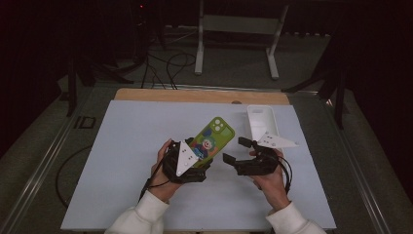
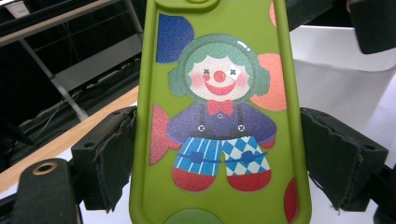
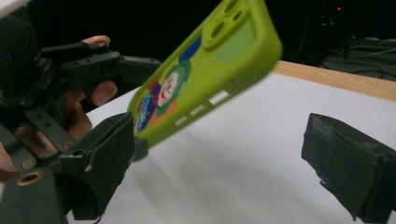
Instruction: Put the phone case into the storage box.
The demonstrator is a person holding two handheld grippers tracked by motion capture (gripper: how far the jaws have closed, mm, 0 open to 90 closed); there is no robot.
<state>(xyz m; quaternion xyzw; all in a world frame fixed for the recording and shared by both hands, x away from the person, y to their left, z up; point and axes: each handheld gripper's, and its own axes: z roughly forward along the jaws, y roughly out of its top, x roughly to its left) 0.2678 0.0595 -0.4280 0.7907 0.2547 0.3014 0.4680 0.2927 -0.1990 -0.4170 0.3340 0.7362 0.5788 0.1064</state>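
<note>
Left gripper (image 1: 195,163) pinching green phone case (image 1: 210,138) at its lower end; fingers (image 2: 108,156) pressed against both long edges. Case lifted off counter (image 1: 122,161), tilted, camera end pointing toward counter's far edge. Back print: clown, green hair, red nose, red bow tie, blue striped-and-diamond trousers, red shoes. No readable writing or brand. Right gripper (image 1: 234,151) just right of case, fingers (image 3: 348,163) spread, nothing between them. White phone case (image 1: 261,122) lying flat on counter beyond right gripper.
</note>
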